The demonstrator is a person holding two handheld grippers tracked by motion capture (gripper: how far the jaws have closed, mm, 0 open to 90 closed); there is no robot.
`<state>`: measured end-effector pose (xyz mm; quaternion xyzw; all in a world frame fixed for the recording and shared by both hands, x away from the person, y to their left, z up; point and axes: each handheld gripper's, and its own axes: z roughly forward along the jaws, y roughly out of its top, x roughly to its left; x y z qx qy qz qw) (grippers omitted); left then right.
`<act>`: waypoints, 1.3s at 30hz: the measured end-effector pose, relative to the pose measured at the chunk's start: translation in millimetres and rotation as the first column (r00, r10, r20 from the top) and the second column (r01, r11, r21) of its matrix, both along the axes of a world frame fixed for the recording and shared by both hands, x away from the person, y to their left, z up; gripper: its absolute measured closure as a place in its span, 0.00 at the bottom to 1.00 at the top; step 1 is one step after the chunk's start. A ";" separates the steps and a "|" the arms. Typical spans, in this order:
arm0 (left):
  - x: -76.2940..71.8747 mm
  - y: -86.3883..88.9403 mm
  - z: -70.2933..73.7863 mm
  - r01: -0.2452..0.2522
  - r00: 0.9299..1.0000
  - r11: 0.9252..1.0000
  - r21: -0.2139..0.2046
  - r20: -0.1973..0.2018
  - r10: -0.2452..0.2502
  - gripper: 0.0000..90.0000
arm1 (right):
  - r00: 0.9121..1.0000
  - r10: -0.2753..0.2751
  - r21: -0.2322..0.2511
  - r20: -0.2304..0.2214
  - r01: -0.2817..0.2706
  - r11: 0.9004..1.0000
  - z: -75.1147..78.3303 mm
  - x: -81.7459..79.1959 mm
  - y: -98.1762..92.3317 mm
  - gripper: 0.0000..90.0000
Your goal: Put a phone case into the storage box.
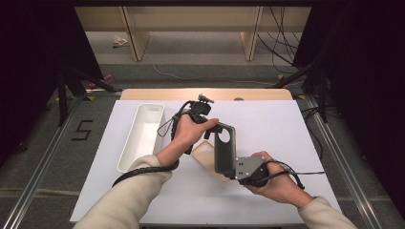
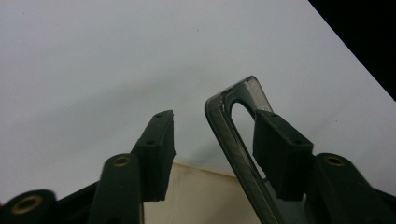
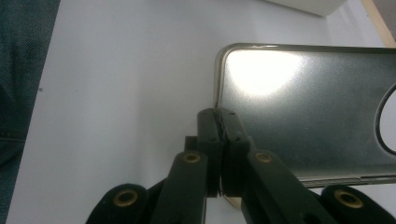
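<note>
Over the middle of the white table (image 1: pixel 267 124), the right gripper (image 1: pixel 237 171) is pinching the bottom edge of a dark grey phone case (image 1: pixel 224 151) and holding it up off the surface. In the right gripper view its jaws are pressed tight together on the case (image 3: pixel 308 112) edge, with basically no gap showing between them.

The left gripper (image 1: pixel 216 128) is sitting at the top end of the case, by the round camera cutout. From the left gripper view the case (image 2: pixel 233 135) rim is standing between the two jaws: the right-hand pad (image 2: pixel 280 154) is right up against it, reaching through the cutout, while the left-hand pad (image 2: pixel 159 149) is sitting apart from it with table showing in the gap. So the left jaws are partway spread and not squeezing the case yet, as far as I can see.

A second case (image 1: pixel 206 157), tan and see-through-ish, is lying flat on the table just under the dark one, and it's peeking in at the bottom of the left gripper view (image 2: pixel 201 196) too.

A long white tray (image 1: pixel 129 152) is lying on the left side of the table, well apart from both grippers. Both forearms are coming in from the bottom in light sleeves, with a cable trailing off each gripper.
</note>
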<state>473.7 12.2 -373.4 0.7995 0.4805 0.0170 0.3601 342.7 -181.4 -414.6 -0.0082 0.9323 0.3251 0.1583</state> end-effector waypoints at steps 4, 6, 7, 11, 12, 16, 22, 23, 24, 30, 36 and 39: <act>0.9 0.2 -0.1 0.007 1.000 1.000 -0.005 -0.012 -0.007 0.66 | 1.000 -0.001 -0.014 -0.002 0.001 1.000 -1.5 -0.1 0.7 0.99; 0.9 0.2 -0.9 0.009 1.000 1.000 -0.004 -0.022 -0.009 0.68 | 1.000 0.004 -0.020 0.005 -0.004 1.000 -1.5 -0.5 1.5 0.99; 1.0 0.4 -1.2 0.007 1.000 1.000 -0.005 -0.025 -0.008 0.70 | 1.000 0.007 -0.023 0.009 -0.007 1.000 -1.1 -0.6 1.7 0.99; 1.2 0.4 -2.3 0.000 0.999 1.000 -0.013 -0.043 -0.001 0.74 | 1.000 0.004 -0.028 0.028 -0.003 1.000 -0.8 -0.9 2.3 0.99; 1.1 0.4 -2.1 -0.001 0.999 1.000 -0.017 -0.043 0.000 0.76 | 1.000 0.005 -0.030 0.028 -0.004 1.000 -1.1 -0.6 2.3 0.99; -0.2 -0.8 0.3 -0.003 0.999 0.999 -0.041 -0.043 0.002 0.79 | 1.000 0.006 -0.048 0.024 -0.004 0.999 -3.0 -0.3 2.6 0.99; -6.5 -5.3 7.7 0.003 1.000 0.994 -0.110 -0.022 -0.005 0.85 | 0.999 0.002 -0.095 0.034 0.001 0.995 -8.1 0.2 4.5 0.99; -7.8 -5.8 9.2 0.007 1.000 0.992 -0.123 -0.016 -0.009 0.86 | 0.999 0.001 -0.102 0.037 0.003 0.995 -8.8 1.0 4.9 0.99; -9.3 -7.1 10.6 0.006 1.000 0.989 -0.149 -0.008 -0.008 0.88 | 0.999 -0.008 -0.110 0.053 0.014 0.994 -9.7 1.3 5.3 0.98; -15.4 -6.9 24.2 0.050 0.991 0.986 -0.162 0.127 -0.029 0.90 | 0.997 -0.065 -0.091 0.047 0.069 0.993 -10.5 3.9 2.6 0.87; -19.9 12.3 35.4 0.074 0.961 0.986 -0.152 0.274 -0.030 0.90 | 0.982 -0.189 0.047 -0.010 0.190 0.981 -4.4 10.3 -9.1 0.65; -21.3 26.6 37.1 0.075 0.946 0.985 -0.155 0.324 -0.021 0.90 | 0.965 -0.253 0.108 -0.072 0.259 0.960 -4.0 15.9 -17.4 0.52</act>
